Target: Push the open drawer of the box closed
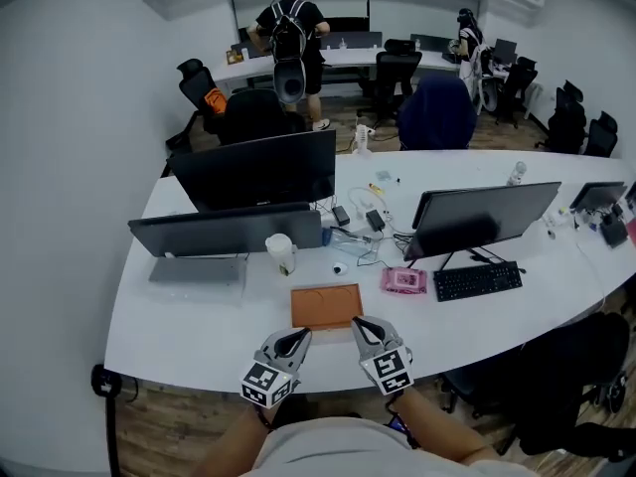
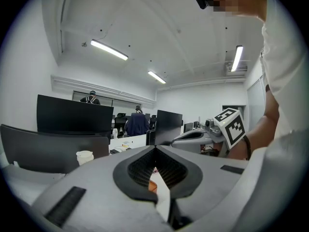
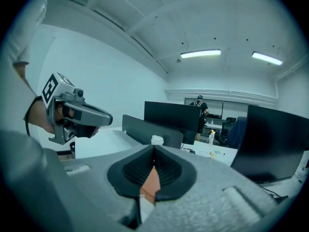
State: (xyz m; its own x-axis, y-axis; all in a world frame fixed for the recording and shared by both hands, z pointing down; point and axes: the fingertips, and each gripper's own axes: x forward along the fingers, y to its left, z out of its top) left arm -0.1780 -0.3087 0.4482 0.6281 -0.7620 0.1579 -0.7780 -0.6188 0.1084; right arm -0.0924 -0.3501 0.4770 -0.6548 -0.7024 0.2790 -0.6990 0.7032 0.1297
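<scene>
Head view: left gripper (image 1: 301, 335) and right gripper (image 1: 357, 323) just short of box (image 1: 326, 306), jaws clenched, empty; probably blunt pushers.

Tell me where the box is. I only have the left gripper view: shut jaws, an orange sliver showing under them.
Observer: In the head view the orange box lies flat on the white desk, just past the tips of the left gripper and the right gripper.
Operator: Right jaws?
Observer: The right gripper view shows them together with nothing gripped. Only the box's orange shows through below.
Operator: Anything beside the box?
Observer: A pink pack sits to its right, apart from it, with a black keyboard beyond that.
</scene>
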